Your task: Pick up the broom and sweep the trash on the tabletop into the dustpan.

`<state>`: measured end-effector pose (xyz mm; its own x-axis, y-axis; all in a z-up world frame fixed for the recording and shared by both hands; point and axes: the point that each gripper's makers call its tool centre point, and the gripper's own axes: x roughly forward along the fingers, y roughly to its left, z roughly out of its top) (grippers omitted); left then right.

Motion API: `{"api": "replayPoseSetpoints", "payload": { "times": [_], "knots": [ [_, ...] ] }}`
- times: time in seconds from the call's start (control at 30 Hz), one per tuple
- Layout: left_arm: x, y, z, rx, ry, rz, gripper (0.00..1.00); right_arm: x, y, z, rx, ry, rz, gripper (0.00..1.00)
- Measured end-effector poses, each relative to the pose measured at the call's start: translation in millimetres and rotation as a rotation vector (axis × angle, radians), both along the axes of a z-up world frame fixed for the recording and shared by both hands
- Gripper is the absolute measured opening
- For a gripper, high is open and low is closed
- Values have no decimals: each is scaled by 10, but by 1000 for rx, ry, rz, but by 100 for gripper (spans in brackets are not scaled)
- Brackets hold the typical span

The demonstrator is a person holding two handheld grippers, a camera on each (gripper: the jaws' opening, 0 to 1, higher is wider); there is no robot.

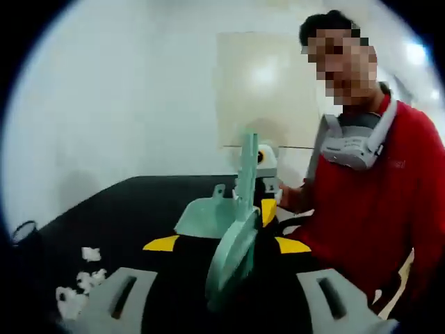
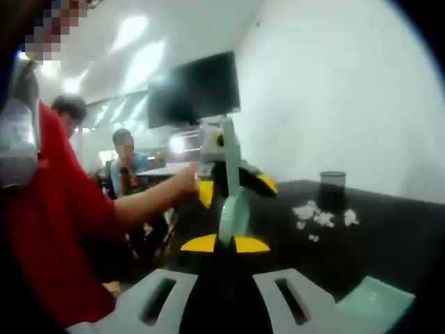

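1. Left gripper view: the left gripper [image 1: 226, 303] has its grey jaws apart, rising from the bottom edge; a pale green broom [image 1: 233, 254] stands between them, its handle pointing up. Whether the jaws touch the broom cannot be told
2. Beyond it the right gripper [image 1: 268, 209] faces the camera, yellow tips showing, close to the broom handle
3. Pale green dustpan [image 1: 205, 216] lies on the black tabletop [image 1: 111, 209] just left of the broom
4. White trash [image 1: 80, 282] sits at lower left, near a dark cup [image 1: 24, 233]
5. Right gripper view: right gripper [image 2: 226, 299] jaws apart; broom [image 2: 233, 202] upright ahead, the left gripper [image 2: 236, 184] behind it; grip cannot be told
6. Trash [image 2: 316, 216] and cup [image 2: 332, 184] at right; dustpan [image 2: 375, 299] at lower right
7. Person in red sleeve [image 2: 62, 209] on the left
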<state>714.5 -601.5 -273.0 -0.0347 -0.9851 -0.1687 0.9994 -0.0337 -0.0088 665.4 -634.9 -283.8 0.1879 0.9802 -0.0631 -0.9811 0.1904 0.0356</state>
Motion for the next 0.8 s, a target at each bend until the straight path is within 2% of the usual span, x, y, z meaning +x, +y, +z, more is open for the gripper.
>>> {"api": "replayPoseSetpoints", "payload": {
  "times": [0.03, 0.1, 0.2, 0.23, 0.27, 0.3, 0.4, 0.5, 0.6, 0.63, 0.7, 0.77, 0.8],
  "knots": [
    [8, -66, -11, -23, 59, -27, 47, -5, -5, -2, 1, 1, 9, 9],
    [34, -146, -50, -32, 62, -54, 43, -4, -9, -4, 7, 17, 21, 9],
    [3, -184, -118, -18, 53, -110, 23, -1, -5, -6, 14, 33, 24, 9],
    [-10, -183, -85, -40, 59, -124, 17, 4, -5, -6, 14, 31, 23, 9],
    [-50, -186, -26, -75, 86, -145, 15, 7, -6, -7, 14, 31, 23, 9],
    [-90, -191, 23, -101, 110, -159, 15, 8, -6, -8, 15, 32, 24, 9],
    [-111, -197, 38, -104, 101, -155, 12, 0, -7, -9, 16, 33, 31, 9],
    [-186, -220, -18, -78, 52, -182, 14, -22, 0, -11, 15, 30, 45, 9],
    [-233, -269, -76, -46, 71, -200, 21, -27, -6, -10, 15, 27, 49, 9],
    [-233, -278, -75, -47, 75, -203, 20, -29, -9, -11, 15, 28, 52, 9],
    [-297, -310, 6, -84, 127, -234, 20, -36, -12, -10, 13, 25, 55, 9],
    [-307, -338, 29, -86, 125, -237, 17, -37, -14, -9, 12, 22, 55, 9],
    [-324, -347, 24, -80, 108, -245, 12, -38, -15, -7, 13, 22, 56, 9]
  ]
}}
